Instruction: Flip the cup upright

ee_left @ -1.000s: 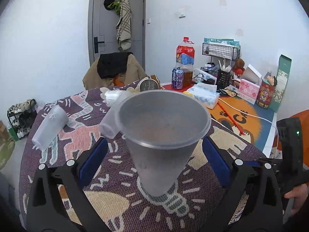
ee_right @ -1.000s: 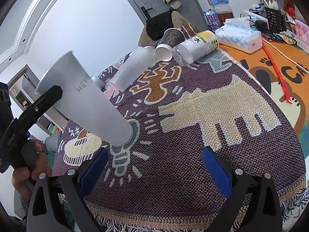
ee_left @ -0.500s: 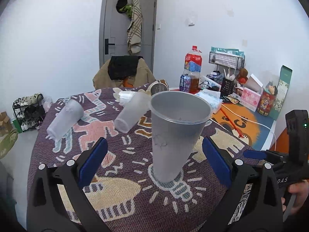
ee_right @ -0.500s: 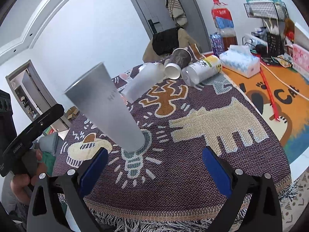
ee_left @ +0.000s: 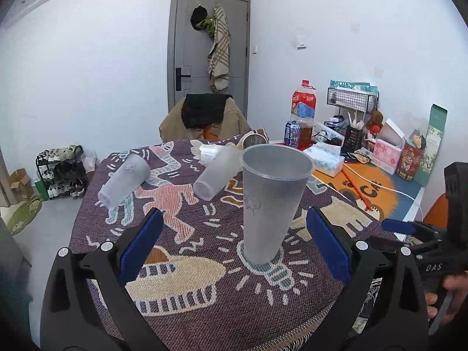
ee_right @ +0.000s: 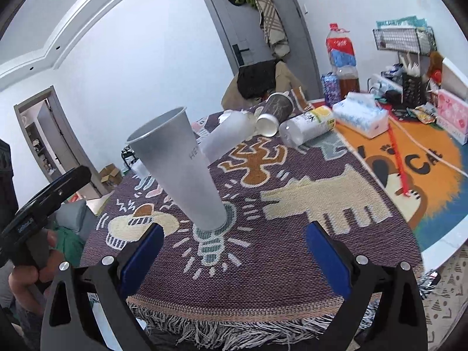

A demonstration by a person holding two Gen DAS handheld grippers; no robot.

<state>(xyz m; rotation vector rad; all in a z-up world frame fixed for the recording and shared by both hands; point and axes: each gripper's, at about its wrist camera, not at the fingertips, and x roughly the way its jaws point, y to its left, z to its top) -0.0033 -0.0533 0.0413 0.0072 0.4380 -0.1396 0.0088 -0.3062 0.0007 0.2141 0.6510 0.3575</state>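
Note:
A tall grey frosted cup stands upright, mouth up, on the light-bulb figure of the purple patterned cloth. It also shows in the right wrist view, standing free. My left gripper is open and empty, its blue pads on either side of the cup and nearer me, not touching it. My right gripper is open and empty, in front of the cup's base.
Two frosted cups lie on their sides farther back. A dark paper cup, a white cup and a bottle lie beyond. A tissue box and clutter sit at right. The cloth's fringed edge is near me.
The grey cup was tilted and held close between the left gripper's pads; now it stands upright on the cloth, released. Both grippers have drawn back from it.

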